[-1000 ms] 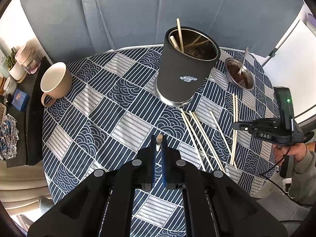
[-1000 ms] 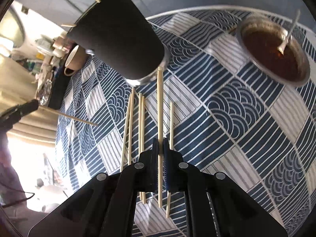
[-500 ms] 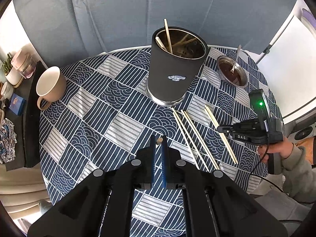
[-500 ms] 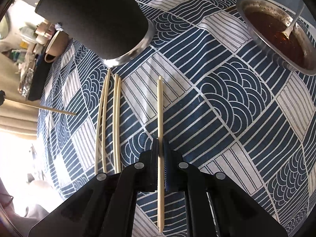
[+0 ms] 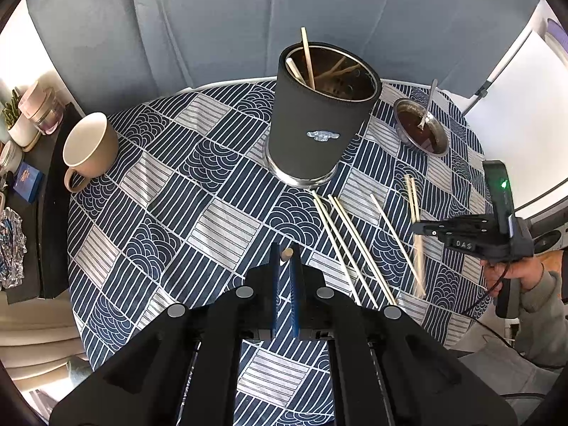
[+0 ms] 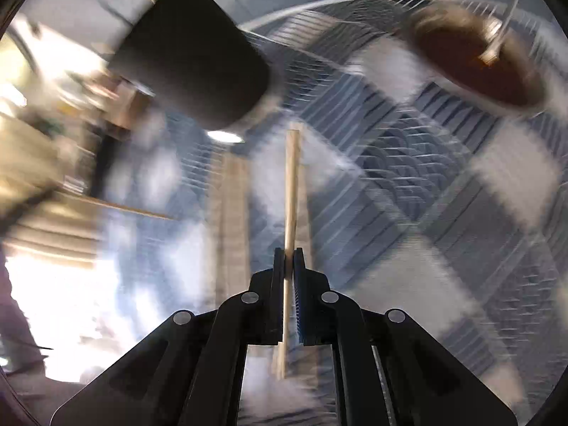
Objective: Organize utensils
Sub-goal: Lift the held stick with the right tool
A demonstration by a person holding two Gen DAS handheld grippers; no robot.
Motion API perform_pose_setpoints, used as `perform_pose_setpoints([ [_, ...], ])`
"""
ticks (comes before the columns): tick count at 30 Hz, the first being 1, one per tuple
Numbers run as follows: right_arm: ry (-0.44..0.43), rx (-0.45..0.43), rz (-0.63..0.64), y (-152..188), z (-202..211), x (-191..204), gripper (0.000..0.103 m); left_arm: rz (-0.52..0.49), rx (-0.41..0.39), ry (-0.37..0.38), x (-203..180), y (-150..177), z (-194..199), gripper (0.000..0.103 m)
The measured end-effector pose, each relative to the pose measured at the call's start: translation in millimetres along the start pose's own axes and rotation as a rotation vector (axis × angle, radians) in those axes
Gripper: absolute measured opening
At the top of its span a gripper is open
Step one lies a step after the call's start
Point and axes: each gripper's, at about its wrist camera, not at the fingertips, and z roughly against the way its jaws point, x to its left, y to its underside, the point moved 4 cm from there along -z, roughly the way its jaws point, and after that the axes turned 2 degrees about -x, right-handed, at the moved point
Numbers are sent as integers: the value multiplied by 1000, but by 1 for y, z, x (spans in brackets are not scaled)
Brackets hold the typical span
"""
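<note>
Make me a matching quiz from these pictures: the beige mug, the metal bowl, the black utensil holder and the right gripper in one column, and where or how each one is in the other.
Things:
1. beige mug
2. metal bowl
3. black utensil holder
4. right gripper

States:
A. shut on a single chopstick
B. stands upright with several chopsticks inside
C. holds brown sauce and a spoon
D. sits at the tablecloth's left edge, nothing visible inside

Pairs: 1-D, 2-C, 3-B, 4-A

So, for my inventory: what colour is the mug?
Beige mug, cream inside; left wrist view shows it best.
</note>
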Motion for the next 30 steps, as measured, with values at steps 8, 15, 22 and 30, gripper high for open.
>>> perform_pose_setpoints([
  [8,-107,-18,-37,6,4,2,5,-7,1,10,-5,-1,-2,5],
  [15,-120,-35,-19,7,17,6,5,19,-1,45,-2,-2,-1,5],
  [22,-186,-114,16,-3,49,26,5,-3,-38,64,-4,-6,14,5],
  [30,-219,-260,113,-43,113,62,5,-51,-92,45,-12,-25,38,5],
])
